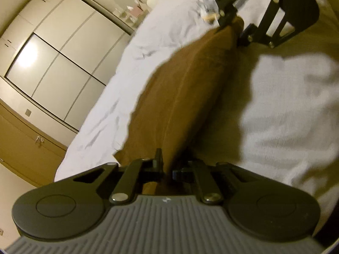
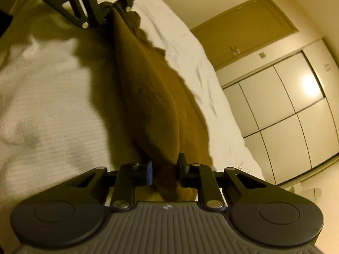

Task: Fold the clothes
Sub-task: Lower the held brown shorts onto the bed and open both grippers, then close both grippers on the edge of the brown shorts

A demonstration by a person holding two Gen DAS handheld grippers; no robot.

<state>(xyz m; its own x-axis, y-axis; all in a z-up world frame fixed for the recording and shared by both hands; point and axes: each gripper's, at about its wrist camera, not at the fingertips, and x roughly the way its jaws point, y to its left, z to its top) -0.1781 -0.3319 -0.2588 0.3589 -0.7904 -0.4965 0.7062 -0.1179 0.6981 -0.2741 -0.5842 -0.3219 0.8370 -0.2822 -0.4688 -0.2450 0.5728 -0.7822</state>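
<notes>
Brown cloth [image 1: 180,97] hangs stretched above the white bed [image 1: 110,97], pinched at either end by the left gripper [image 1: 166,169] and right gripper [image 2: 164,170] — doubled lengthwise, it seems — not yet laid down folded.

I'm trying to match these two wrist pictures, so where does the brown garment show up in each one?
Left wrist view: the brown garment runs diagonally up the centre to the right gripper.
Right wrist view: brown garment runs up the centre to the left gripper.
Shared landmark: the panelled wardrobe.
</notes>
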